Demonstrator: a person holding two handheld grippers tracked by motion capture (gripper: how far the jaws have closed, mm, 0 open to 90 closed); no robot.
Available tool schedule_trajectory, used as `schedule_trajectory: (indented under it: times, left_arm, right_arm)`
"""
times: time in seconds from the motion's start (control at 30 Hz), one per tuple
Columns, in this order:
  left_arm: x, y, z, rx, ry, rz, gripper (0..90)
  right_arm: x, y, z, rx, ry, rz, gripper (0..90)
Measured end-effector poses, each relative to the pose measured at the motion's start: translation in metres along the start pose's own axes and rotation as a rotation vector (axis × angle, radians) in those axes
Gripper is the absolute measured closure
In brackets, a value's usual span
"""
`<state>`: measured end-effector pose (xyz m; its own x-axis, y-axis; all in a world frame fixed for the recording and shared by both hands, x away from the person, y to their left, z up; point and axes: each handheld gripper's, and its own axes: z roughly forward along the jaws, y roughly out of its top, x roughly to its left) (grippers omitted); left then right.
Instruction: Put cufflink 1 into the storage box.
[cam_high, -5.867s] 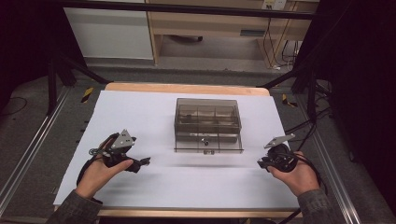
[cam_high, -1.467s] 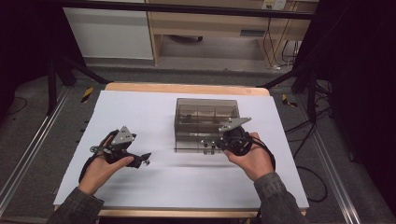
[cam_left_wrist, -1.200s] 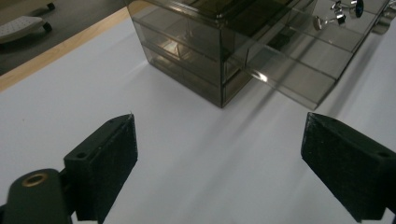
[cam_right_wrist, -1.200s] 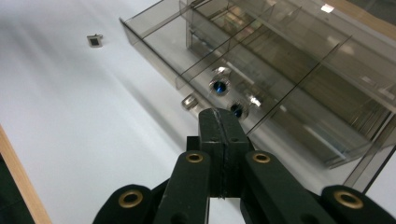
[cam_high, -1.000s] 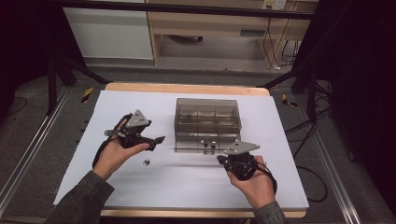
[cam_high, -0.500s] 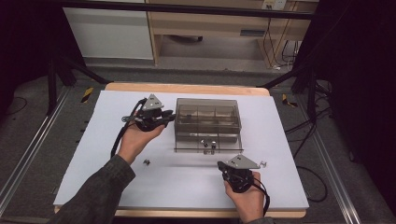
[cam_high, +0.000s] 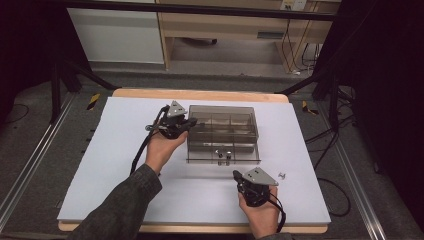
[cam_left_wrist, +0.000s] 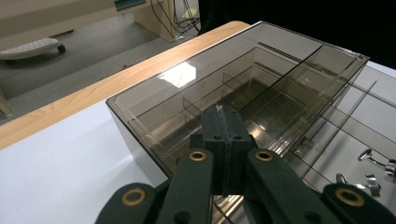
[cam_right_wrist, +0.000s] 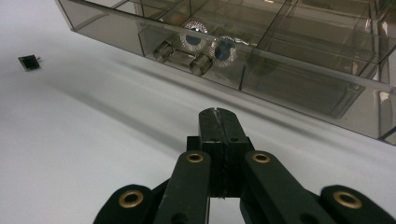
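A smoky clear divided box (cam_high: 223, 111) stands mid-table on the white sheet. My left gripper (cam_high: 191, 122) is at its back left corner; in the left gripper view the left gripper (cam_left_wrist: 223, 117) hangs just over that corner of the box (cam_left_wrist: 140, 116). Its jaws have just been closing and stand shut with nothing between them. My right gripper (cam_high: 237, 176) rests low on the sheet in front of the box, right of centre. In the right gripper view the right gripper (cam_right_wrist: 218, 115) is shut on nothing and points at the box's front wall (cam_right_wrist: 299, 88).
Several small metal pieces (cam_high: 223, 155) lie in the box's front compartment (cam_right_wrist: 205, 46). A small metal part (cam_high: 282, 176) lies on the sheet right of my right hand. A tiny black part (cam_right_wrist: 29, 62) lies on the sheet. The wooden table edge (cam_high: 200, 93) runs behind the box.
My left hand has travelled from the sheet's left side up and right to the box's back left corner. My right hand has drawn back from the box's front toward the near edge.
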<state>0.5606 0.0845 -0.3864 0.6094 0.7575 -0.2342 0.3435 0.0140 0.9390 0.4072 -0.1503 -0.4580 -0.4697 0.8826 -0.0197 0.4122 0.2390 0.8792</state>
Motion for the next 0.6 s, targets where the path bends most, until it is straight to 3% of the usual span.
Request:
schedule_trajectory:
  times: [0.23, 0.6]
  left_arm:
    - [-0.007, -0.008, 0.012, 0.002, 0.011, 0.012, 90.0]
    - [-0.008, -0.011, 0.017, 0.006, 0.022, 0.012, 90.0]
  right_arm:
    - [0.003, 0.003, 0.004, -0.03, -0.028, -0.008, 90.0]
    - [0.0, 0.006, 0.007, -0.068, -0.067, -0.009, 90.0]
